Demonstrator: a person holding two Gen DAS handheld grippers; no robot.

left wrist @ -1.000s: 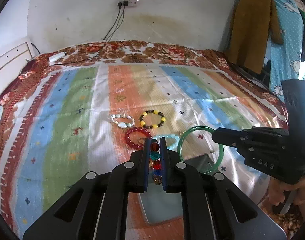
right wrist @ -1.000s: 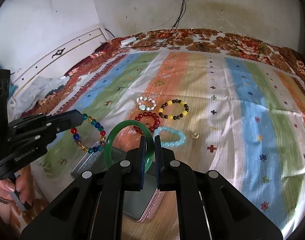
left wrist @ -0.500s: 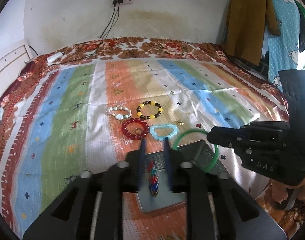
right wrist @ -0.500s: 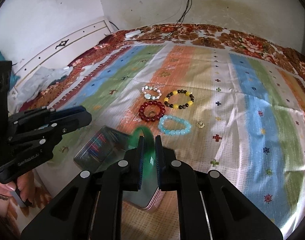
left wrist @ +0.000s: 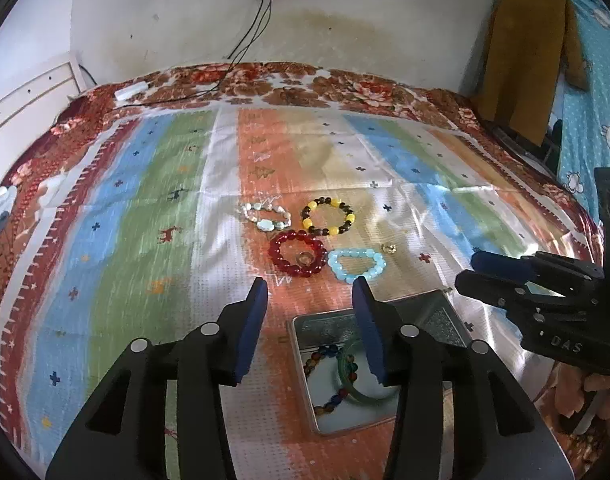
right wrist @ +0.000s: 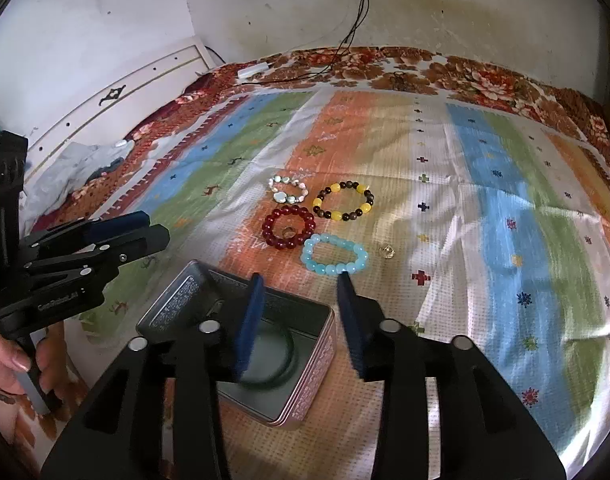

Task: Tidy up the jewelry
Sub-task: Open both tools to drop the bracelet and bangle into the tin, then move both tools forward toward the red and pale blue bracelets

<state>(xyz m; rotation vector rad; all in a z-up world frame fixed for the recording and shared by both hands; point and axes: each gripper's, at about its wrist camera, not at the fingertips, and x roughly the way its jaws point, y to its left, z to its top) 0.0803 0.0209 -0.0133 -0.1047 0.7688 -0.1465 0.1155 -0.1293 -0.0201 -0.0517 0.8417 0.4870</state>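
The bed [left wrist: 145,208] carries everything. Just under both claws stands the metal tin [right wrist: 305,364], with the stiff green bangle [left wrist: 355,384] and multicoloured bead bracelet [left wrist: 329,376] inside. The left claw [left wrist: 309,294] and right claw [right wrist: 299,290] have just been opening; both stand partly open, empty. Beyond their tips lie the red bead bracelet [left wrist: 297,252] and pale blue bead bracelet [left wrist: 355,266]: probably light, floppy, slippery, best pinched across one side of the loop.
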